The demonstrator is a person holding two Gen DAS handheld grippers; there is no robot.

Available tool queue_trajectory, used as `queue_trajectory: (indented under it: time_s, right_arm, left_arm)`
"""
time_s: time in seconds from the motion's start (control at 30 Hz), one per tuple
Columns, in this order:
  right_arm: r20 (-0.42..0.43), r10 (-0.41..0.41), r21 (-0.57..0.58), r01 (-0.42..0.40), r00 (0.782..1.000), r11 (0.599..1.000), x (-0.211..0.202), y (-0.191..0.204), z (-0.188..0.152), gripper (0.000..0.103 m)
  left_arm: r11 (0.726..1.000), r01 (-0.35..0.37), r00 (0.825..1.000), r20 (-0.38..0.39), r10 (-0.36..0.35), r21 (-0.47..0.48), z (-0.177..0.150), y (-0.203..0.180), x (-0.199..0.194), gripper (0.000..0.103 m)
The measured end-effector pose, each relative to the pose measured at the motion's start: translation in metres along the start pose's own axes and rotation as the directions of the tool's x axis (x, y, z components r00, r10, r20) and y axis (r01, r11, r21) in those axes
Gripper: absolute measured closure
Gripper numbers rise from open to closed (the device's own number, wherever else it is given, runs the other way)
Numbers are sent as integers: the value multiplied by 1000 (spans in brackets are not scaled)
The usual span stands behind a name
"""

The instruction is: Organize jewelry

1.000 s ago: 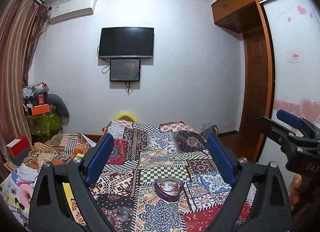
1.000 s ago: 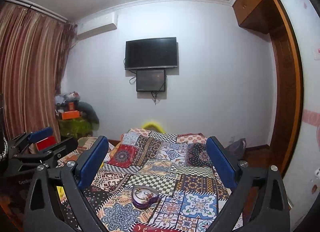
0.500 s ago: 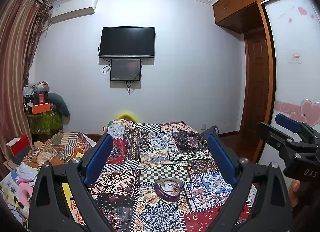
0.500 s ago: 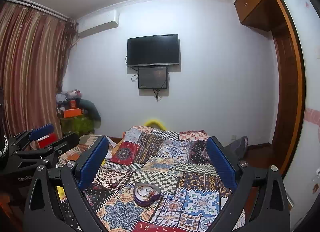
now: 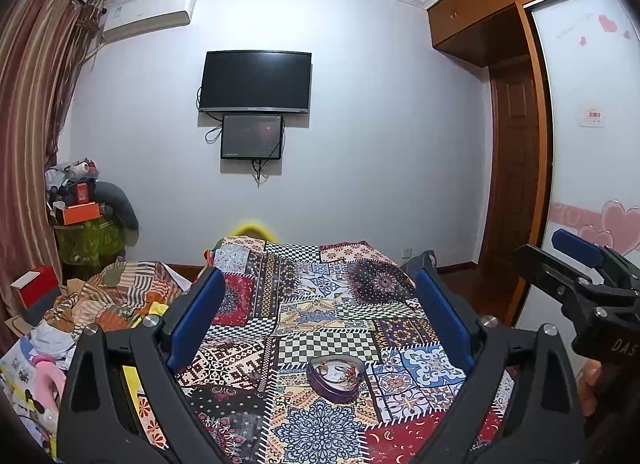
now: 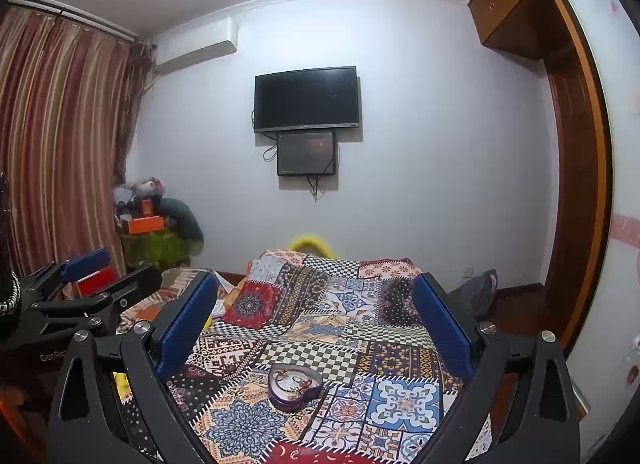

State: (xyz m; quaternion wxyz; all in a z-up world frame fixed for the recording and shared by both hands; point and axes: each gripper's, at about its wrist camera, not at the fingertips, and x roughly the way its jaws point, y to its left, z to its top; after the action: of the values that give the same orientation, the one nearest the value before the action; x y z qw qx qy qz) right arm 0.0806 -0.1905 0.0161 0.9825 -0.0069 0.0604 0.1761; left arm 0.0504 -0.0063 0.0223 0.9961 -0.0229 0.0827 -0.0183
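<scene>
A purple heart-shaped jewelry box (image 5: 335,378) sits open on the patchwork bedspread (image 5: 320,296), with bracelets and a red piece inside. It also shows in the right wrist view (image 6: 294,386). My left gripper (image 5: 320,316) is open and empty, held above and short of the box. My right gripper (image 6: 316,320) is open and empty, also above the box. The right gripper shows at the right edge of the left wrist view (image 5: 580,276). The left gripper shows at the left edge of the right wrist view (image 6: 80,288).
A television (image 5: 256,81) hangs on the far wall with a smaller screen under it. Clutter and striped cloth (image 5: 116,296) lie left of the bed. A wardrobe with heart stickers (image 5: 592,167) stands at the right. Curtains (image 6: 60,143) hang at the left.
Both grippers have tilted slightly, so the room sits a little lower in each view. The jewelry box has not moved. Both grippers stay open.
</scene>
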Motion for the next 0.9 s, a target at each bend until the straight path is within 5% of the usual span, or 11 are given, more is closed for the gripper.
queue_trajectory:
  time_s: [0.9]
  right_arm:
    - [4, 1, 17, -1, 1000, 1000, -2, -5, 1, 6]
  left_arm:
    - [1000, 17, 1000, 1, -17, 7, 0, -5, 2, 6]
